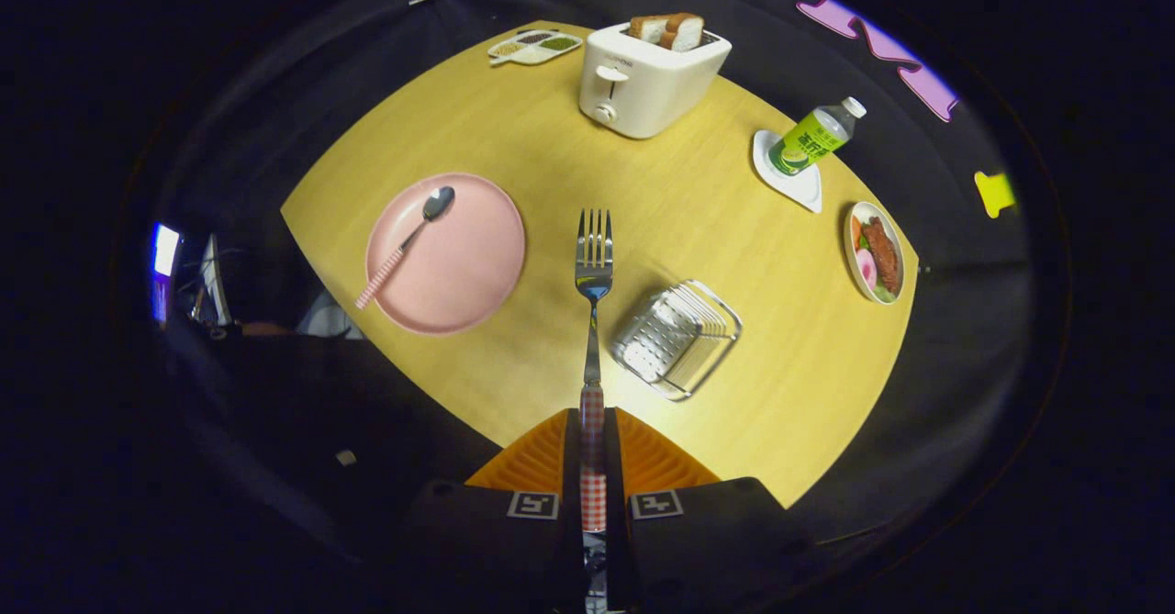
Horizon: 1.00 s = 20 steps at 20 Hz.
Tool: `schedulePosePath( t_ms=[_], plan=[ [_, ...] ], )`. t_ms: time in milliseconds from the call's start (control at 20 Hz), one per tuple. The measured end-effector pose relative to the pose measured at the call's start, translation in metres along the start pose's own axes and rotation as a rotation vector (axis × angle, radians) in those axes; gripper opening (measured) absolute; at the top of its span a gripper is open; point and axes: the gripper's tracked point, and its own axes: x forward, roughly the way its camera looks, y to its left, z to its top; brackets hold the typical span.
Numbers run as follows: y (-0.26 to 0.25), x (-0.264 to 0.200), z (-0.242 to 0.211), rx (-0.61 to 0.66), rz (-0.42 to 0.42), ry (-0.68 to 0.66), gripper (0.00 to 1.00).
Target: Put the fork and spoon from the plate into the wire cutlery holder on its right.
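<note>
Gripper view
Gripper (593, 467): 2 fingers clamped on the checked handle of the fork (593, 270), held above the wooden table (514, 137).
Fork: tines pointing ahead, beyond the fingertips, left of the wire cutlery holder (677, 339).
Wire cutlery holder: on the table, just ahead and right of the fingers, nothing seen in it.
Plate (459, 265): pink, well left of the holder.
Spoon (407, 245): on the plate, handle overhanging the rim.
Toaster (647, 77): far beyond the holder, 2 bread slices in its slots.
Bottle (815, 137): beyond and right of the holder, on a white coaster.
</note>
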Motion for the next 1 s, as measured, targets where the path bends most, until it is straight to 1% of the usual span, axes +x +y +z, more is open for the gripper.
schedulePosePath(
  t_ms=[150, 250, 450, 600, 800, 1000],
  plan=[
    [-0.031, 0.003, -0.033, -0.031, -0.001, 0.155, 0.14],
    [-0.046, 0.011, -0.044, -0.054, 0.000, 0.249, 0.14],
    [-0.065, 0.024, -0.042, -0.070, -0.006, 0.376, 0.14],
    [-0.069, 0.036, -0.039, -0.082, 0.001, 0.479, 0.14],
    [-0.069, 0.052, -0.029, -0.093, -0.005, 0.564, 0.13],
    [-0.064, 0.066, -0.011, -0.069, -0.010, 0.564, 0.14]
  ],
)
